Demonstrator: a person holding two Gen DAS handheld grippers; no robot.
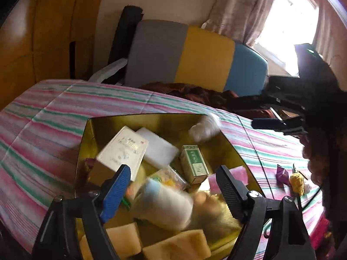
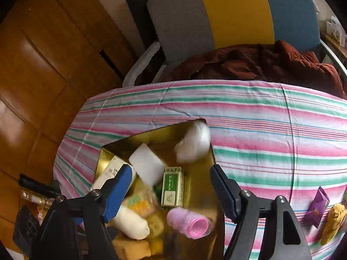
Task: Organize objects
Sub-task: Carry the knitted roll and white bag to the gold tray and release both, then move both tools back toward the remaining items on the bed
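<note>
Both grippers sit over the gold tray (image 2: 196,191), jaws apart, nothing between the pads. Left gripper (image 1: 173,186) is wide, with a blurred white roll (image 1: 164,205) lying in the tray under its gap, not gripped. Right gripper (image 2: 171,186) is also wide, with the pink hair roller (image 2: 189,223) loose in the tray just below it.

Nearest in the tray: yellow sponge blocks (image 1: 177,246) at the near edge. Mid-tray: green box (image 2: 172,186), snack packet (image 2: 141,204), white foam block (image 2: 146,164), cream box (image 1: 123,150) leaning on the left wall. A white wad (image 2: 194,144) lies at the tray's far corner.

Step, as I read it: drop-off phase, items landing in the tray, both grippers empty.

Still outside, right of the tray on the striped bench (image 2: 260,130): purple packet (image 2: 316,207) and yellow plush toy (image 2: 333,223), just beside each other. Next move likely calls for the right gripper to swing over to those, come down with jaws open, and take one at a time. The packet is flat and thin, so it needs a low pinch.

Beyond the bench: a chair (image 2: 234,10) with dark red cloth (image 2: 271,62) on it.
</note>
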